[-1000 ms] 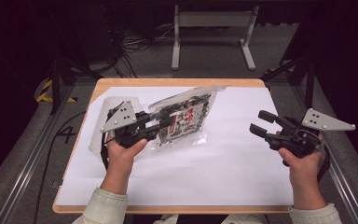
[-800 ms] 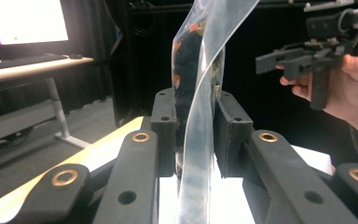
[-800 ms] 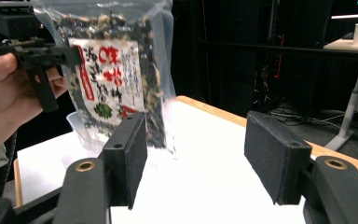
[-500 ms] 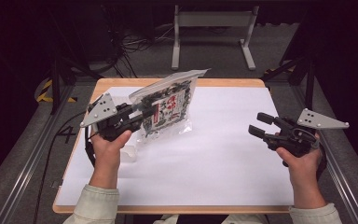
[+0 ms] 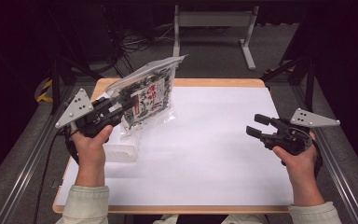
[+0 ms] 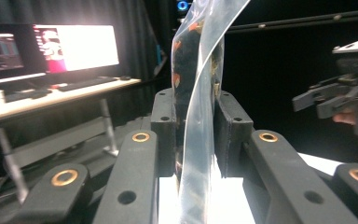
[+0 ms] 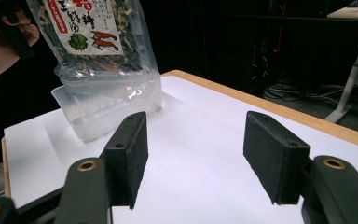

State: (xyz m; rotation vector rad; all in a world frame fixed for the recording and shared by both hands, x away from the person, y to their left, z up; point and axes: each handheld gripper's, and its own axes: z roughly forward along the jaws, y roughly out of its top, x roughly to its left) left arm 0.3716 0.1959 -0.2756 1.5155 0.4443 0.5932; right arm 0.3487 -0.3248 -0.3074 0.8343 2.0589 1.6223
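Pinching only one edge, my left gripper (image 5: 121,108) holds the clear plastic food pouch with its red-and-white printed label (image 5: 150,95) clamped between its jaws, lifted above the white-topped counter (image 5: 214,140). That slick film could slip or swing. My right gripper (image 5: 259,125), jaws spread and empty, waits well apart.

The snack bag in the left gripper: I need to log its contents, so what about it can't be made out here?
- Snack bag label text: too small and blurred in the high view; cut off by the top edge in the right gripper view.
- Bag's face: seen edge-on between the left gripper pads.
- Clear container contents: partly behind the bag.
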